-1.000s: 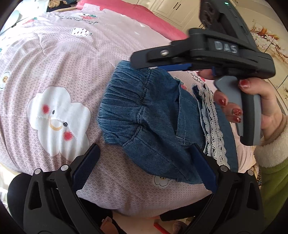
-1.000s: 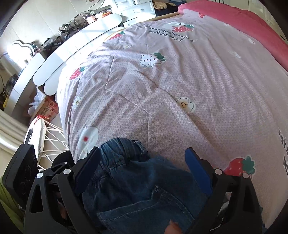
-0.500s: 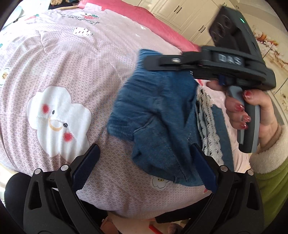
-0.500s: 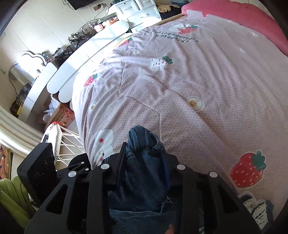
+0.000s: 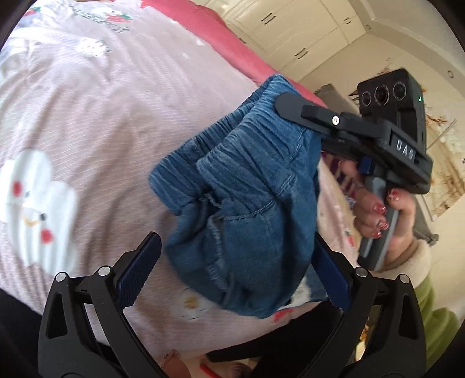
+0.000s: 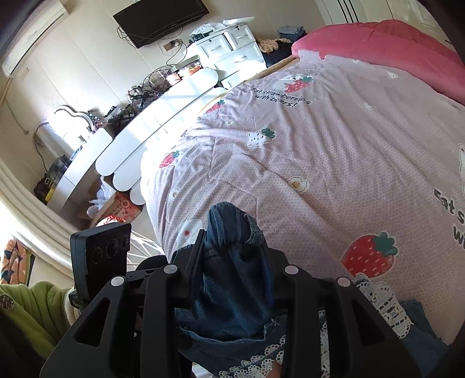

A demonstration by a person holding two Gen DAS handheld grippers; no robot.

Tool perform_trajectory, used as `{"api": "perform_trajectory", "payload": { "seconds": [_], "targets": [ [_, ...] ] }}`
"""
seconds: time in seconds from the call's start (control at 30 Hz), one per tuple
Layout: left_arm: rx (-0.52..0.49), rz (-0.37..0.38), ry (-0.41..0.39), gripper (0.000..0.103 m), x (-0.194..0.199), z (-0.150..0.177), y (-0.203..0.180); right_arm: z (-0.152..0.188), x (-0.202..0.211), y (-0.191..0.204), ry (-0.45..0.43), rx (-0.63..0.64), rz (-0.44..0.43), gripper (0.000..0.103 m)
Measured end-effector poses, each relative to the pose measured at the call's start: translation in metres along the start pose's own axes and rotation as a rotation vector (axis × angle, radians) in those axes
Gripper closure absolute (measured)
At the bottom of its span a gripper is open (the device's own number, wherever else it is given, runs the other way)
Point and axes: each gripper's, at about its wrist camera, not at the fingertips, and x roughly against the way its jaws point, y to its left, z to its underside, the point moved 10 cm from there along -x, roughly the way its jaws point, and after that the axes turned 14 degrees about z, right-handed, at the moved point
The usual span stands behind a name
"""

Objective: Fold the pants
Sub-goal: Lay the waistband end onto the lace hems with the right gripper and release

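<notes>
My right gripper (image 6: 232,253) has just been closing and now pinches the waistband of the pants (image 5: 247,197), lifted above the bed (image 5: 101,116), left gripper (image 5: 235,261) gaping empty, so I judge every fold remains.

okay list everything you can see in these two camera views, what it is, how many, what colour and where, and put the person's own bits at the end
denim pants: one, blue, lifted off the bed by the elastic waistband
lace trim: one strip, white, on the pants low in the right view
quilt: one, pale pink with strawberries, covering the bed
blanket: one, deep pink, far end of the bed
drawer unit: one, white, beyond the bed
television: one, black, on the wall
right gripper: one, black, jaws clamped on the waistband
left gripper: one, black, jaws wide open around the hanging denim
hand: one, red nails, on the right gripper's handle
sleeve: green, at the left gripper
</notes>
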Motion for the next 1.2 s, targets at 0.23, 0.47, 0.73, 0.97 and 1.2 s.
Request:
{"api": "perform_trajectory", "payload": {
  "seconds": [0.23, 0.47, 0.73, 0.97, 1.2],
  "targets": [
    [-0.130, -0.002, 0.018, 0.017, -0.015, -0.009, -0.051, 0.011, 0.040, -0.032, -0.073, -0.045, -0.004, 0.072],
    [-0.244, -0.008, 0.090, 0.017, -0.051, 0.005, -0.095, 0.047, 0.080, -0.079, -0.125, -0.107, 0.007, 0.069],
    [-0.307, -0.011, 0.184, 0.017, -0.099, 0.034, -0.114, 0.111, 0.102, -0.130, -0.130, -0.247, 0.059, 0.057],
    [-0.385, -0.024, 0.280, 0.014, -0.133, 0.081, -0.126, 0.146, 0.121, -0.141, -0.143, -0.297, 0.135, 0.046],
    [-0.449, -0.066, 0.308, 0.013, -0.148, 0.103, -0.129, 0.133, 0.109, -0.118, -0.111, -0.238, 0.188, 0.041]
  ]
}}
